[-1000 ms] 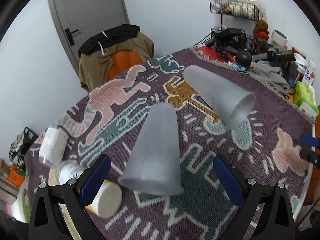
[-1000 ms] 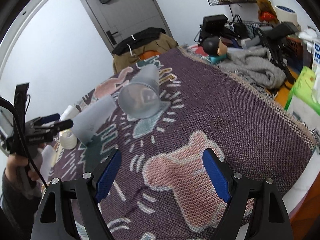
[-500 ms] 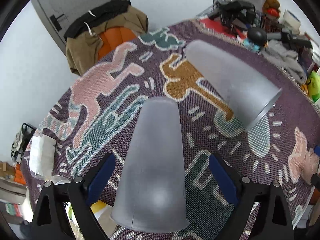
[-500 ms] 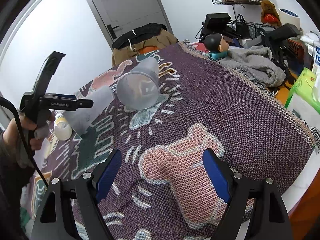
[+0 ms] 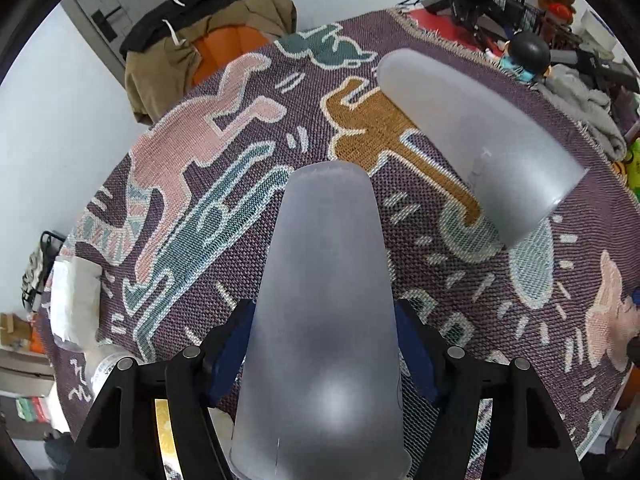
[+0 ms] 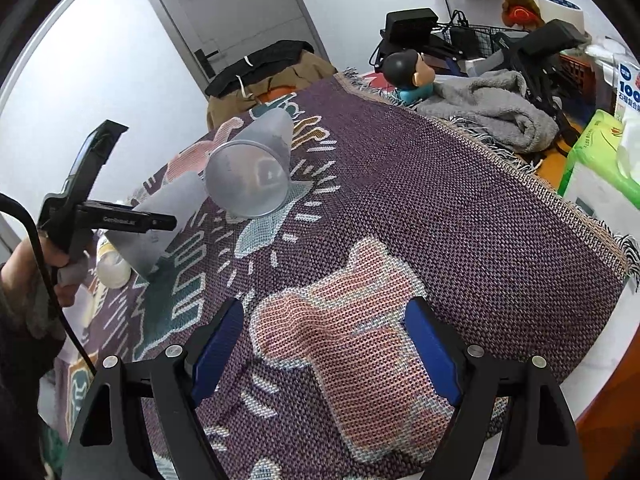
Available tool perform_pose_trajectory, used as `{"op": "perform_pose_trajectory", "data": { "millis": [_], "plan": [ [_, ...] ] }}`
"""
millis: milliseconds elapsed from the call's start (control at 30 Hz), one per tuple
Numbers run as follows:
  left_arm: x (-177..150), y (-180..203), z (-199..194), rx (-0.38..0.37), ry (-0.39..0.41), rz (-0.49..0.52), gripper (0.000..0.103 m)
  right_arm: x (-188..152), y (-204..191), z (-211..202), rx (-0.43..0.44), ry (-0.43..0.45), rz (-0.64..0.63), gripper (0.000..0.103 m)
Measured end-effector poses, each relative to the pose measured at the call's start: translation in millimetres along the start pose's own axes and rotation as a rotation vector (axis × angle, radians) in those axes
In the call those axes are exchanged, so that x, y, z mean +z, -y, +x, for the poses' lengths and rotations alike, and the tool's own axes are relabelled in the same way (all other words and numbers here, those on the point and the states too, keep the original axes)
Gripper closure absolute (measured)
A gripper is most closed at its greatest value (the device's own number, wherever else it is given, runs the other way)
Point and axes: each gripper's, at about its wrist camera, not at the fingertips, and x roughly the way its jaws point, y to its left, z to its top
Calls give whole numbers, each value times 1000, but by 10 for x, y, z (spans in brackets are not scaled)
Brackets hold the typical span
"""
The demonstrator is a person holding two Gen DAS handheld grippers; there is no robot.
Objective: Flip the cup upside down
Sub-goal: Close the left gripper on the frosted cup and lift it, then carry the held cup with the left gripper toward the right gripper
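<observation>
Cup sits mouth-down between the left gripper pads, apparently clamped low for control. At two o'clock, farther off, a second cup lies sideways on the patterned rug. Right gripper gapes wide, holding nothing.

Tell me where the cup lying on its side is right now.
The tipped cup lies on the patterned blanket, right of and beyond the cup between the left gripper fingers; in the right wrist view its open mouth faces the camera.
</observation>
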Motion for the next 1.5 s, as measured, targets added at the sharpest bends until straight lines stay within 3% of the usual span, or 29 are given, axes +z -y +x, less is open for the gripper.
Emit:
{"op": "perform_pose_trajectory", "data": {
  "millis": [333,767,1500],
  "plan": [
    [-194,86,-359,-26,61,-10,32,-35,-63,-38,15,6,-14,20],
    [-715,209,-780,-43,127,-29,32,-110,-255,-139,78,-8,-44,20],
    [-1683,269,-991,-77,147,-188,32,-271,-755,-401,178,-6,-142,20]
  ]
}}
